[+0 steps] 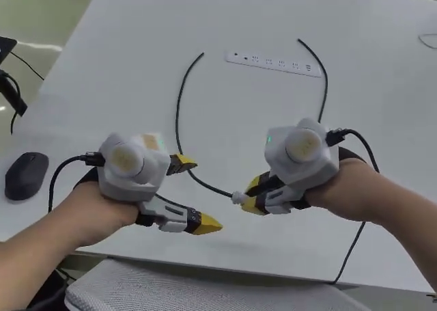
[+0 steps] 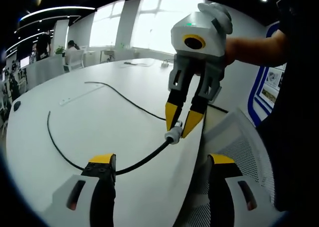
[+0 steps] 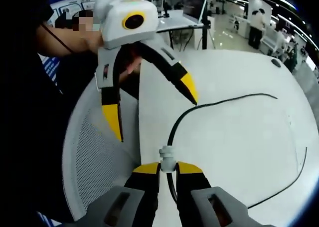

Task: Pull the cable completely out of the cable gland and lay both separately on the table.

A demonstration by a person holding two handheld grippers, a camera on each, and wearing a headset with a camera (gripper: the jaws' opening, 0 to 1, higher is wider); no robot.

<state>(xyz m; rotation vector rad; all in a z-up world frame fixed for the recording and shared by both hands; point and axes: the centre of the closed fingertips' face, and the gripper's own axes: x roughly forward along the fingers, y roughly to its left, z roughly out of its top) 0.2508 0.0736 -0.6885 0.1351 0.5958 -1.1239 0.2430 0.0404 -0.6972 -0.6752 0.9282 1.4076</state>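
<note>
The left gripper (image 1: 194, 193) and right gripper (image 1: 249, 196) each have two light grey jaw arms, and each arm has a black section ending in a wedge-shaped yellow tip. In the left gripper view, each of that gripper's jaw bases carries a dark reddish slot marking (image 2: 75, 202). In the head view, the left black lead (image 1: 53, 184) exits its gripper at 9 o'clock and the right black lead (image 1: 355, 241) exits at 3 o'clock; the person wears a dark garment (image 2: 294, 112).

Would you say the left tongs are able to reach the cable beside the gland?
Probably yes: the left tongs are open, with bare cable just ahead, clear of the right tongs holding the cable gland.
</note>
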